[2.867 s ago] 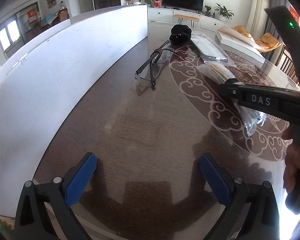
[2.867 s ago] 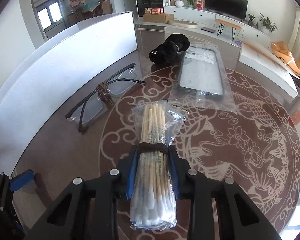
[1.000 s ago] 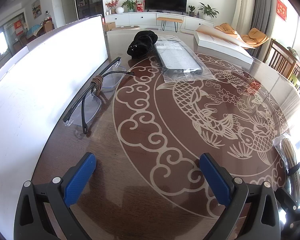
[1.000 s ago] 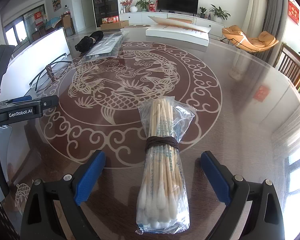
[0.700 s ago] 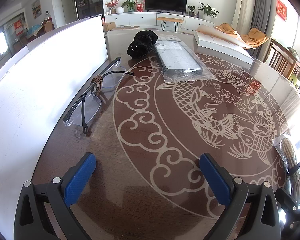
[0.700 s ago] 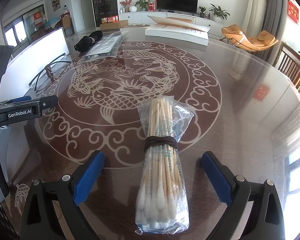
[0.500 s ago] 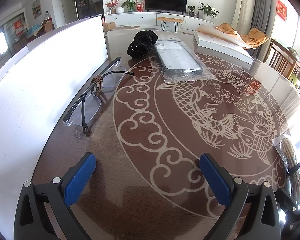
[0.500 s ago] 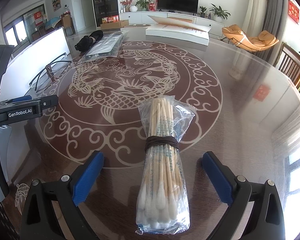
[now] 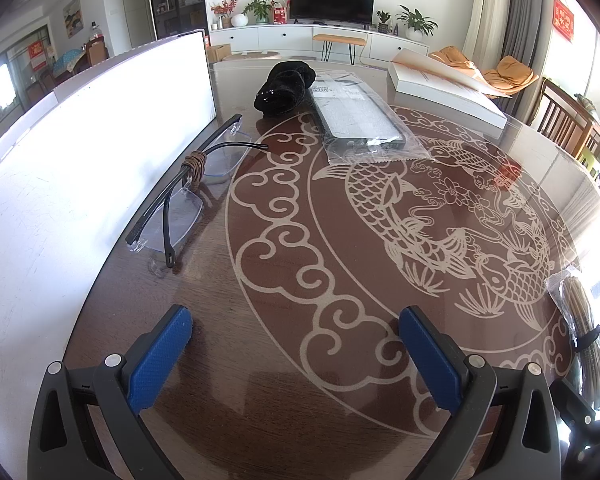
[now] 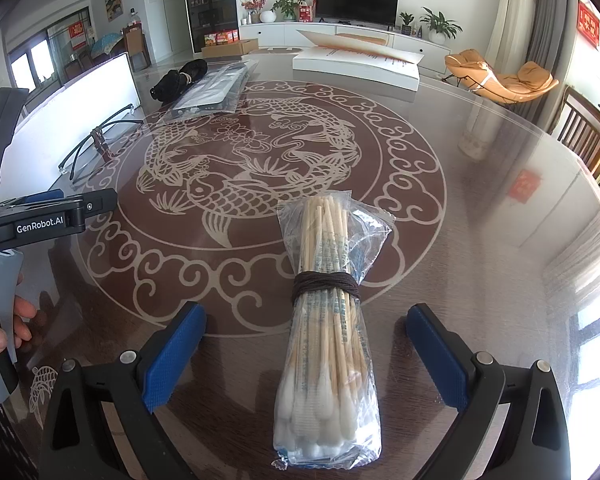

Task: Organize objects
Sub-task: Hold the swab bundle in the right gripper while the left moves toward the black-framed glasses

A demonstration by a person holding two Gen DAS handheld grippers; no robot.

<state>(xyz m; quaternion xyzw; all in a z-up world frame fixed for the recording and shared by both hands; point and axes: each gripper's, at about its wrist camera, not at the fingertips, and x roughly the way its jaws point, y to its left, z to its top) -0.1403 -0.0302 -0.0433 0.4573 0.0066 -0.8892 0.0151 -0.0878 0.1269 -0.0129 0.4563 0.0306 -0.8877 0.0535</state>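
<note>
A clear bag of cotton swabs (image 10: 327, 320), tied round the middle with a brown band, lies on the glass table between the wide-open fingers of my right gripper (image 10: 306, 328), untouched. It also shows at the right edge of the left wrist view (image 9: 584, 336). My left gripper (image 9: 294, 332) is open and empty over bare table. Clear glasses (image 9: 188, 196) with a brown band on the bridge lie ahead to its left, by a white board (image 9: 80, 152). A black pouch (image 9: 286, 86) and a bagged dark flat item (image 9: 356, 120) lie farther back.
The round glass table (image 10: 480, 208) has a fish-pattern centre. A white flat box (image 10: 356, 62) sits at its far side. The left gripper body and a hand (image 10: 4, 332) are at the left in the right wrist view. Chairs stand beyond the right edge.
Early on my right gripper was shut on the swab bag; it has since carried it to the table's right side and opened. Over the last second nothing moves.
</note>
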